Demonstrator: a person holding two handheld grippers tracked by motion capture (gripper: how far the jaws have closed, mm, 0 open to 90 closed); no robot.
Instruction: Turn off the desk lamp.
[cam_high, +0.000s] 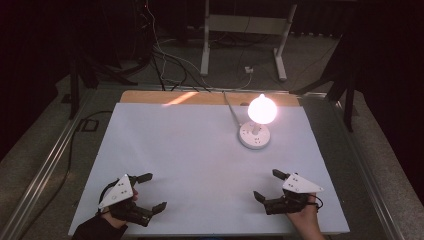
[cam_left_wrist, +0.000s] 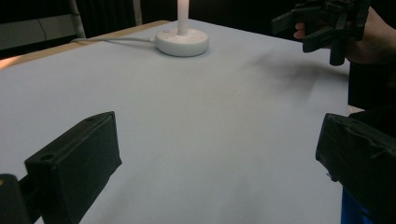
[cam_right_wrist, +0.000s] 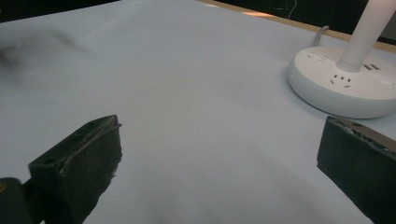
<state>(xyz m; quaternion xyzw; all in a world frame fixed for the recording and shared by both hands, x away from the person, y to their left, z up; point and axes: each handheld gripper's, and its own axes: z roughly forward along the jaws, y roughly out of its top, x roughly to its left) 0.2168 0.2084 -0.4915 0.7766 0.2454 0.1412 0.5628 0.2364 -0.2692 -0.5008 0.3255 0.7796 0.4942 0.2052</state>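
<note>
While the white worktop (cam_high: 200, 165) lies bare at the near side, the lit lamp (cam_high: 256, 129) stands toward its far right, well apart from both grippers. Its round socket base (cam_right_wrist: 348, 86) looks heavy and stable; the glowing globe (cam_high: 262, 109) is probably fragile and hot, so the slim stiff stem (cam_right_wrist: 364, 35) seems the safest hold. The left gripper (cam_high: 150, 192) and right gripper (cam_high: 267, 185) rest low near the front edge, jaws spread wide and empty, angled inward.

No text, label or number can be read — nothing legible anywhere.
</note>
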